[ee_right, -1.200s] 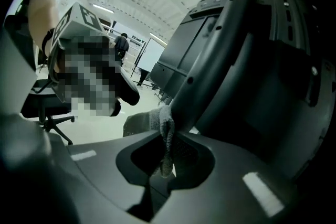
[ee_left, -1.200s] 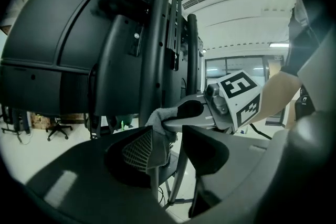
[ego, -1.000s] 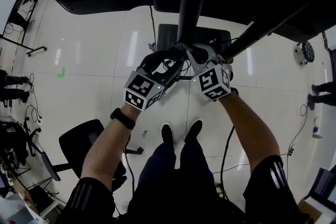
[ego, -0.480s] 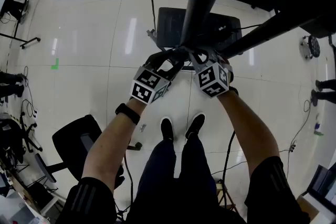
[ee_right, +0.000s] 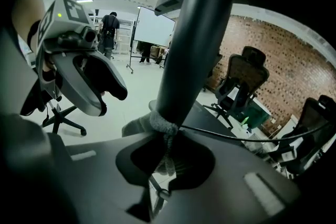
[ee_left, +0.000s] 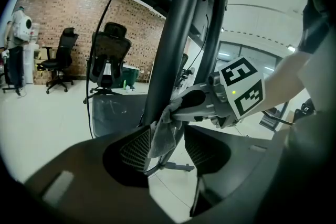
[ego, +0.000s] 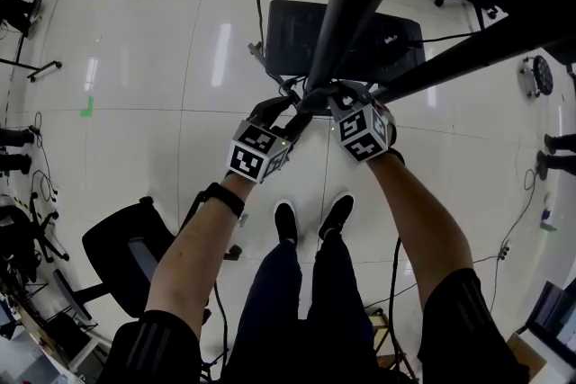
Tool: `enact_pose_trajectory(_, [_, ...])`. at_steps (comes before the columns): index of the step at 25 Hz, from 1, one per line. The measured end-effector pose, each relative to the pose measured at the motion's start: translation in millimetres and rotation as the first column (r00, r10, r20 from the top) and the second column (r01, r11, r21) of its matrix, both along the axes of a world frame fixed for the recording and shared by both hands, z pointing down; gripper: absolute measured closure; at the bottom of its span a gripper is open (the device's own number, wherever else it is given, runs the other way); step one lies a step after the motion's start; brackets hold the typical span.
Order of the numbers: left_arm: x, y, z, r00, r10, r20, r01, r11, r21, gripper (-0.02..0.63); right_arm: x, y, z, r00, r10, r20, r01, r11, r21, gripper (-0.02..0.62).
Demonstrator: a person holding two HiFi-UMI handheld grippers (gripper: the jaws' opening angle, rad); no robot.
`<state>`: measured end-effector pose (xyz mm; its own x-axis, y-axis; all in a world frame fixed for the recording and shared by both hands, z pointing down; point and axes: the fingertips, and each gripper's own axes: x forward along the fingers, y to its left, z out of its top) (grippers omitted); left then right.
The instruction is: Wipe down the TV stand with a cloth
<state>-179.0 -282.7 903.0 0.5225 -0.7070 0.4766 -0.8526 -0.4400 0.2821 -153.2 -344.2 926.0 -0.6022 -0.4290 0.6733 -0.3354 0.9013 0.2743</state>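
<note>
well, right gripper (ee_right: 165, 162) pinches the cloth (ee_right: 160, 122) round the tv stand pole (ee_right: 194, 50); left gripper (ee_left: 169, 152) gapes beside it; snagging the cable (ee_right: 236, 136) could yank the cloth free.

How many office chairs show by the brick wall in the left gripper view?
2: a smaller black chair at far left, and a high-backed chair beside the stand's pole; that pole may hide others.
</note>
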Motion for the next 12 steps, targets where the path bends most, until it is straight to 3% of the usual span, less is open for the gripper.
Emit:
enact_pose_trajectory(7, [14.6,11.5,18.7,1.0,0.006,-0.023,-0.007,0.999,-0.038,0.382,1.2,10.7,24.4,0.999,0.034,0.009,-0.033,0.997,-0.07,0.574])
enact_pose_trajectory(12, [14.0,14.9,-4.7,0.999,0.018,-0.028,-0.018,1.0,-0.019,0.379,1.7,17.4,-13.4,0.995,0.038,0.097,-0.033,0.998,-0.059,0.574])
